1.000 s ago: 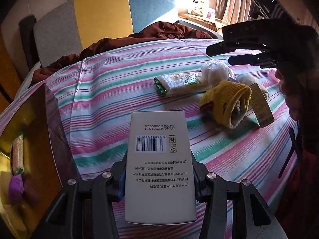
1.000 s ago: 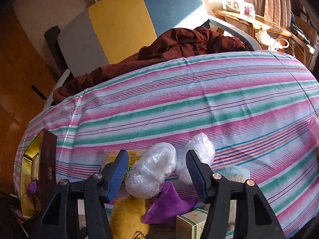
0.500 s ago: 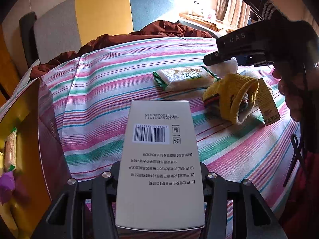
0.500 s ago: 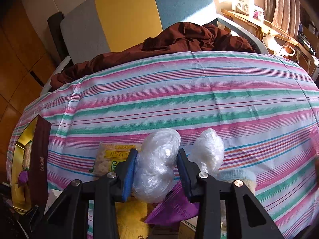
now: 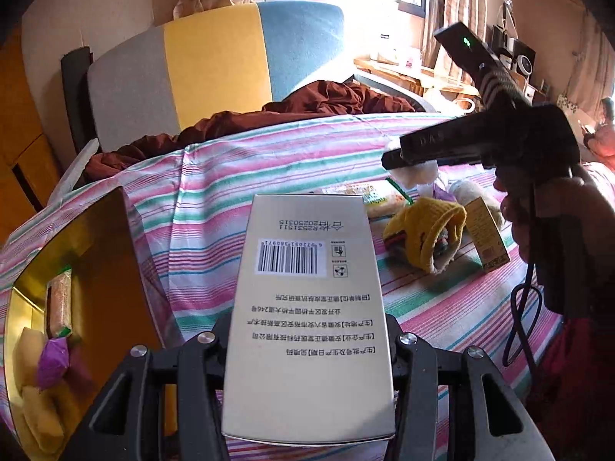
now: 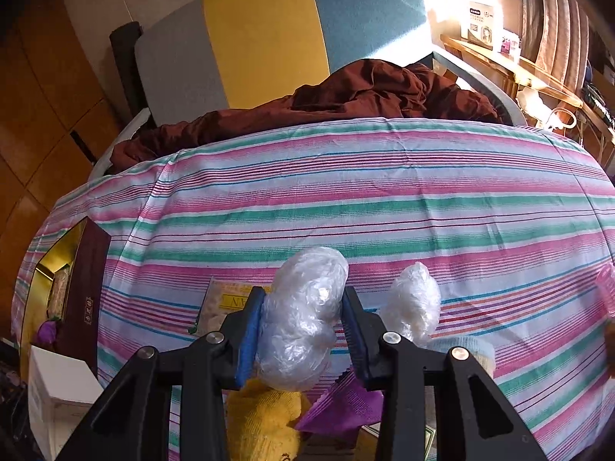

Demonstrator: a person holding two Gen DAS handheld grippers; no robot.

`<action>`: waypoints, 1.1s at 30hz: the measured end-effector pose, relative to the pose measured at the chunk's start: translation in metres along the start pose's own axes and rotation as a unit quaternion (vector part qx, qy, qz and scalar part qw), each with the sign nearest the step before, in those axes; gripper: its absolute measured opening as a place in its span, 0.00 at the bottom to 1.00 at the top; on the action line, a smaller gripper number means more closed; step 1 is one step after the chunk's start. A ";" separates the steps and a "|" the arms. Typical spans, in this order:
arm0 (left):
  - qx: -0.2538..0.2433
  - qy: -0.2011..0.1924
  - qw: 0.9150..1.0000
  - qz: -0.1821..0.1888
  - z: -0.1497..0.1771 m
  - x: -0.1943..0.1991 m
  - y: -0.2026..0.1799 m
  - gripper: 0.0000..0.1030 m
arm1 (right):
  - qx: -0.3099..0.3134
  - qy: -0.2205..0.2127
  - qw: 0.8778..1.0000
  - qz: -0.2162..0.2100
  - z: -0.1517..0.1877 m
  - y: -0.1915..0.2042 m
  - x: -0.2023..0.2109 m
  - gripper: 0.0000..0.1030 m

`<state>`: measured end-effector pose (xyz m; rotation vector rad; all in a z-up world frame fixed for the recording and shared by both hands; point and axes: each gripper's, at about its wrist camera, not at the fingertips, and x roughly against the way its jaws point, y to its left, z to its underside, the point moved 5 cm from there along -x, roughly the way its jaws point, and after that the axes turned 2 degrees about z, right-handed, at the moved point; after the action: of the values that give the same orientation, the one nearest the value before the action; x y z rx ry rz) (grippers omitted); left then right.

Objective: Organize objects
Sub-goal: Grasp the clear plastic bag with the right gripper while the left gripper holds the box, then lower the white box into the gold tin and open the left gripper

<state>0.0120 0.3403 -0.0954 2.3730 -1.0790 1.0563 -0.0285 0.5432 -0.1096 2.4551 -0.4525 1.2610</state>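
Left gripper (image 5: 309, 349) pinches the white box (image 5: 307, 307) beside the gold tray's rim (image 5: 115, 207); right gripper (image 6: 303, 330) clamps a plastic-wrapped bundle (image 6: 303, 319), open striped tabletop (image 6: 384, 199) beyond

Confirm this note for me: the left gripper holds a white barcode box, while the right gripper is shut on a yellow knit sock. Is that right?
Not quite. The right gripper is shut on a clear plastic-wrapped bundle, as the right wrist view shows; the yellow knit sock lies below it, ungripped. The left gripper does hold the white barcode box.
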 end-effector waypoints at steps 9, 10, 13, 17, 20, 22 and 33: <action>0.064 -0.021 0.996 -0.059 -0.010 0.039 0.060 0.49 | 0.010 -0.008 0.999 0.037 0.002 -0.002 0.002 0.38; 0.072 -0.023 0.995 -0.067 -0.009 0.042 0.068 0.49 | 0.007 -0.010 0.999 0.038 0.002 -0.004 0.003 0.38; 0.094 -0.022 0.991 -0.090 -0.005 0.048 0.093 0.49 | 0.002 -0.013 0.999 0.045 0.001 -0.008 0.004 0.38; 0.120 -0.018 0.985 -0.118 0.007 0.053 0.126 0.49 | 0.002 -0.017 0.999 0.051 0.001 -0.009 0.005 0.38; 0.146 -0.010 0.980 -0.137 0.022 0.056 0.152 0.49 | 0.008 -0.015 0.998 0.058 0.002 -0.007 0.003 0.38; 0.166 -0.004 0.975 -0.148 0.034 0.059 0.172 0.49 | 0.014 -0.014 0.998 0.062 0.003 -0.006 0.002 0.38; 0.283 -0.005 0.949 -0.139 0.092 0.086 0.245 0.49 | 0.031 -0.011 0.997 0.069 0.005 0.000 0.000 0.38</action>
<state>-0.0891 0.0836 -0.0957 2.8533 -0.4468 1.3836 -0.0246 0.5404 -0.1121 2.5296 -0.6072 1.3220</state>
